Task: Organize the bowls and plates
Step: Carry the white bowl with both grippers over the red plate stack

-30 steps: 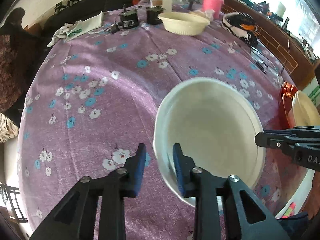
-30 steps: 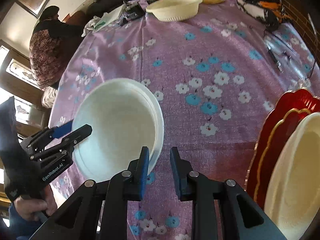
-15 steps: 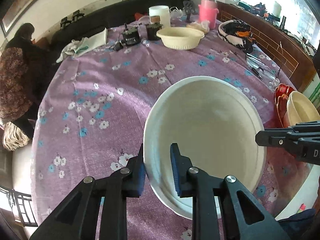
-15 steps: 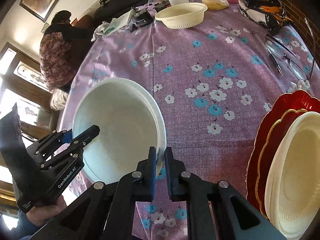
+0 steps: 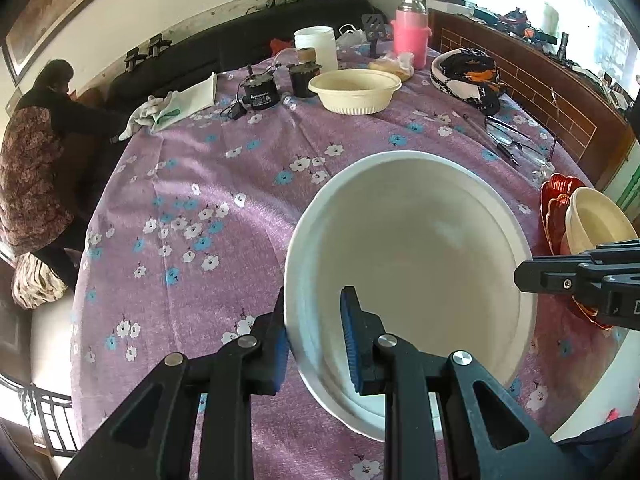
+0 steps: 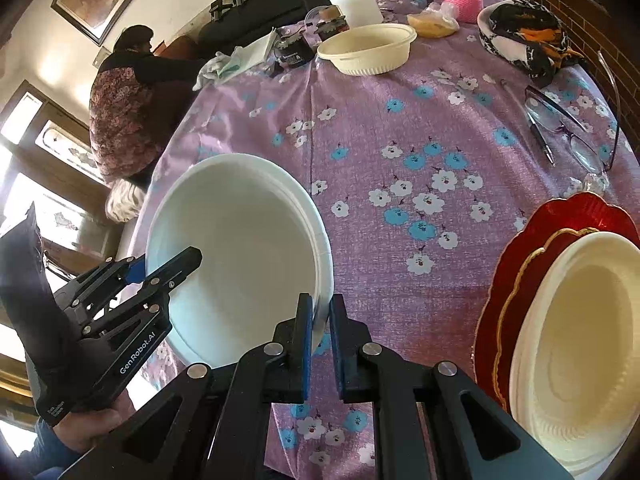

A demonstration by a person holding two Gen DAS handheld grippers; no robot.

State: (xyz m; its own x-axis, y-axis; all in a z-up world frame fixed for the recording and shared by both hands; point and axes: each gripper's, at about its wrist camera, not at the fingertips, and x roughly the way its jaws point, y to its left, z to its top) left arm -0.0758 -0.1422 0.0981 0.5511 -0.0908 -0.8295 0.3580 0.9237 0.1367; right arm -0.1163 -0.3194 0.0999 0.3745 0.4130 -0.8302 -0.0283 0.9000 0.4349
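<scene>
A large white bowl (image 5: pixel 416 264), empty inside, was held tilted above the purple flowered tablecloth (image 5: pixel 192 184) near the table's front edge. Its left rim was pinched between the blue pads of the left gripper (image 5: pixel 314 336), one finger outside the wall and one inside. Its opposite rim was clamped by the right gripper (image 6: pixel 320 328), whose jaws were pressed almost together on the thin edge. Further back, a cream bowl (image 5: pixel 354 90) stood on the cloth with nothing visible in it, beside a white jar (image 5: pixel 316 46) and a pink flask (image 5: pixel 410 34). At the right edge, another cream bowl (image 6: pixel 576 344) sat empty on stacked red plates (image 6: pixel 532 248). A pair of glasses (image 6: pixel 572 128) lay behind them.

Compared with a second earlier, the white bowl was seen gripped at both rims rather than merely approached, and raised from the cloth; the right jaws, then apart, were now closed on it.
</scene>
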